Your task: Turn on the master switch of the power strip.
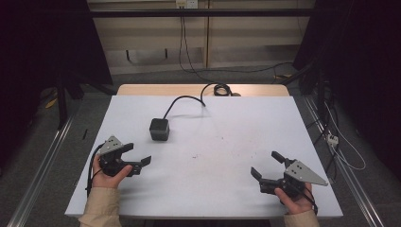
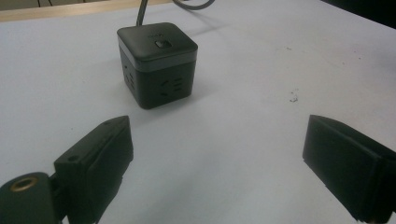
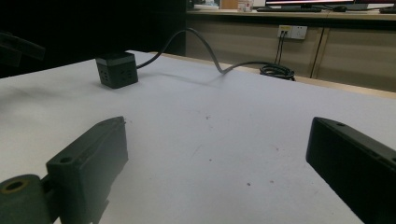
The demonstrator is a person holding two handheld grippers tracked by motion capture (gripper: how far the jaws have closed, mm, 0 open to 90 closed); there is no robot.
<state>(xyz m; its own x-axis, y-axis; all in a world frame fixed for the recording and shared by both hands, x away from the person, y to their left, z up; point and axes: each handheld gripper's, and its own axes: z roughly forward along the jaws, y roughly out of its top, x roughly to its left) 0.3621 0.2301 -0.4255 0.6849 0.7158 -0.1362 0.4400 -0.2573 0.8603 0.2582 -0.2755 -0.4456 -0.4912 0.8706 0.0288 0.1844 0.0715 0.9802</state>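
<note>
Lying ahead of left gripper (image 1: 137,153) | power cube (image 1: 159,128) | fingers (image 2: 100,158) spread, apart

Beige sleeves (image 1: 101,208) at the lower frame edge — each hand grips a black two-jaw gripper (image 1: 138,154) topped by a grey triangular plate (image 1: 111,145), black cable (image 1: 90,172) trailing.

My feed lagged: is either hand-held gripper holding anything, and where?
Nothing is held. Left hand-held gripper and right hand-held gripper are open over the table.
</note>
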